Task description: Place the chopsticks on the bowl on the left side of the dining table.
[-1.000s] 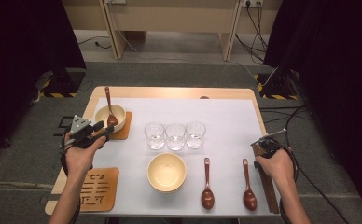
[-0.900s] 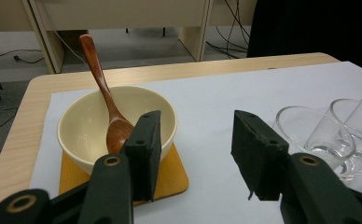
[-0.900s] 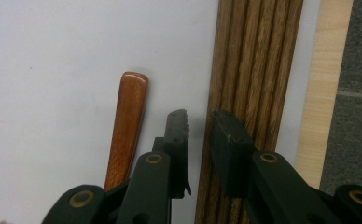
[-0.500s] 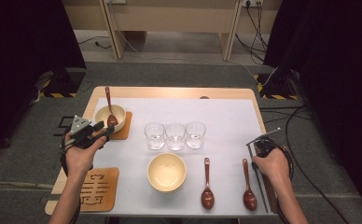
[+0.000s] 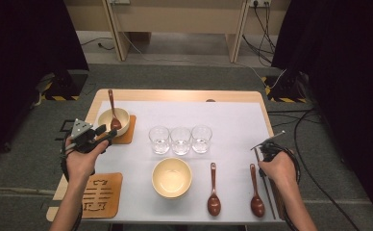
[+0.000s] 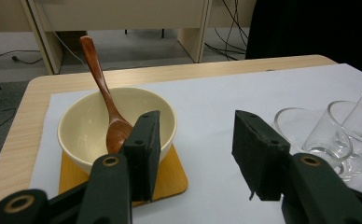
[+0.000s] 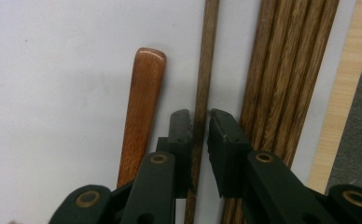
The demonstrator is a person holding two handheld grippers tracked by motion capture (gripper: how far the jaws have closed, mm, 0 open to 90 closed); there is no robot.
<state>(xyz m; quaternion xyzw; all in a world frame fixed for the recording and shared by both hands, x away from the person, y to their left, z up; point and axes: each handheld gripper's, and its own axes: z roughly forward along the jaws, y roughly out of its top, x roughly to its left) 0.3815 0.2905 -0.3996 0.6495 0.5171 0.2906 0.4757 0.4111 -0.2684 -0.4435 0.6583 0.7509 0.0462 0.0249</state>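
Single dark wooden chopstick (image 7: 202,84) sits between the right gripper (image 7: 198,122)'s nearly closed, just-closing jaws; off-centre pinch could roll it away.

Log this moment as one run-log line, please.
right gripper: jaws just closing around single chopstick | left gripper: open beside bowl

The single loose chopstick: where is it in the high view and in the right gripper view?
High view: the loose chopstick lies at far right, partly under the right hand.
Right gripper view: it runs up the middle, between the right gripper's jaws, which have just been closing.
Shared landmark: the rightmost spoon, just left of it.
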